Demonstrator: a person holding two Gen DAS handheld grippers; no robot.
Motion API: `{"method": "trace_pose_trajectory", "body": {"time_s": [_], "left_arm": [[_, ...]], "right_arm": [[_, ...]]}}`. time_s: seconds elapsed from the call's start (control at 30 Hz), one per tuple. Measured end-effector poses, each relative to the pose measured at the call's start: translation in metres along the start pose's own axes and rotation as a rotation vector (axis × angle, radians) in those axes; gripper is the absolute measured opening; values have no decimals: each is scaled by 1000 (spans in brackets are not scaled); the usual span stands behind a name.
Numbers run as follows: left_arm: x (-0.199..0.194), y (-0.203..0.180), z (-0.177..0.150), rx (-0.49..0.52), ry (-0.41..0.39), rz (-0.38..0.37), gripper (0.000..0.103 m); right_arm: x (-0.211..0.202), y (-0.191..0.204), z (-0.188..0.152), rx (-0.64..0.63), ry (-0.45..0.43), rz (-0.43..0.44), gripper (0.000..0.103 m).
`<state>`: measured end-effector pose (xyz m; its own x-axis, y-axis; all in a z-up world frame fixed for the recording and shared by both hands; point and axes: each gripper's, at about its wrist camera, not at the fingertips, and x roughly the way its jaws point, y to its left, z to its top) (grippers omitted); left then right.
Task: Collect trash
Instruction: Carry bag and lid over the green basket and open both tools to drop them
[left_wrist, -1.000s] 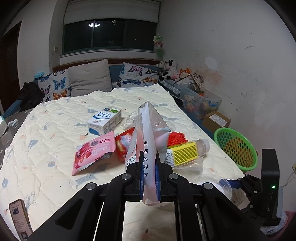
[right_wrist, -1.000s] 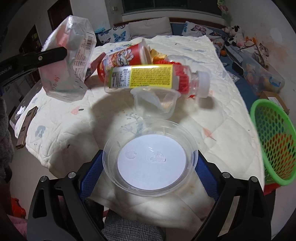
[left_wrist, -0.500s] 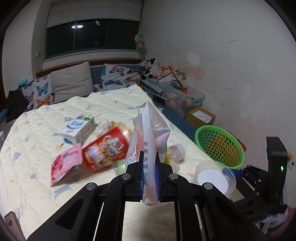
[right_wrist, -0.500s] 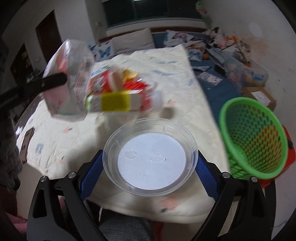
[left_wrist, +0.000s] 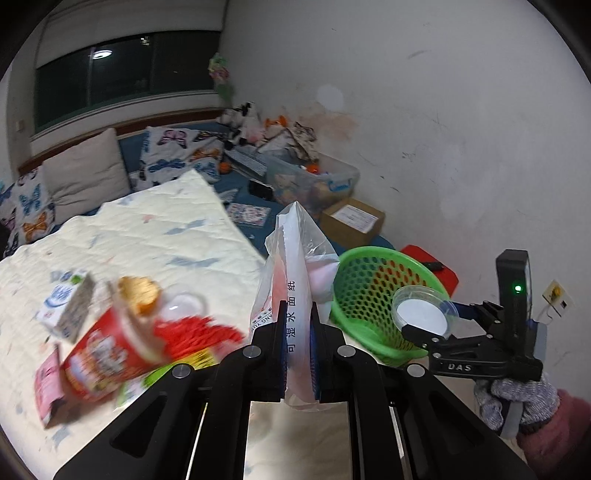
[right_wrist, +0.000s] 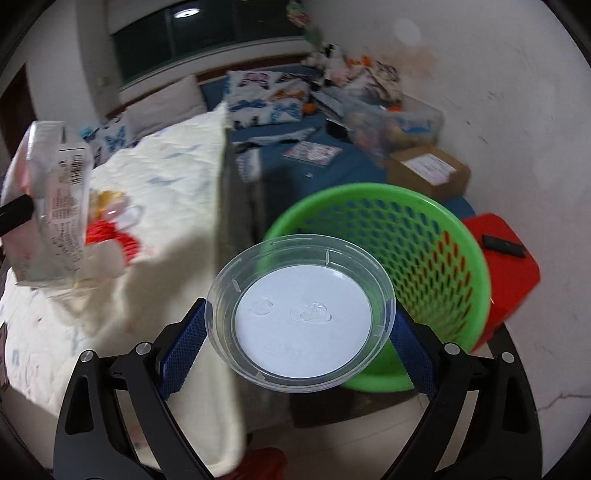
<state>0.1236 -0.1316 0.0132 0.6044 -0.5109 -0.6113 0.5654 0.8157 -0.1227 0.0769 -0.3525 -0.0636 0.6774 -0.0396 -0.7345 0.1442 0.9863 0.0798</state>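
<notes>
My left gripper (left_wrist: 298, 317) is shut on a clear plastic wet-wipe packet (left_wrist: 295, 273) that stands upright between its pads; the same packet (right_wrist: 55, 206) shows at the left of the right wrist view. My right gripper (right_wrist: 299, 325) is shut on a round clear plastic lid (right_wrist: 301, 314), its blue pads pressing both rims. That lid (left_wrist: 424, 314) hangs over the near rim of the green mesh basket (left_wrist: 373, 291), which sits on the floor beside the bed. In the right wrist view the green basket (right_wrist: 424, 258) fills the space just behind the lid.
On the quilted bed (left_wrist: 147, 236) lie a red snack cup (left_wrist: 107, 354), a milk carton (left_wrist: 66, 306), a pink packet (left_wrist: 46, 387) and a bottle of red pieces (left_wrist: 195, 332). A red stool (right_wrist: 509, 266), a cardboard box (right_wrist: 428, 173) and a clear bin (left_wrist: 314, 181) stand by the wall.
Both grippers have swung right, away from the bed toward the green basket. The lid now hangs at the basket's rim; the packet stays clamped in the left gripper.
</notes>
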Motion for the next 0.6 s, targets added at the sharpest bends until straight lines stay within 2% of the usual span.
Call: {"method": "trace_pose_trajectory", "body": {"time_s": [0.2, 0.6], "left_arm": [[35, -23, 16, 23, 41, -35, 10], [90, -62, 29, 48, 127, -104, 10]], "right_arm": [[22, -31, -1, 41, 34, -27, 93], [45, -53, -2, 86, 83, -19, 94]]}}
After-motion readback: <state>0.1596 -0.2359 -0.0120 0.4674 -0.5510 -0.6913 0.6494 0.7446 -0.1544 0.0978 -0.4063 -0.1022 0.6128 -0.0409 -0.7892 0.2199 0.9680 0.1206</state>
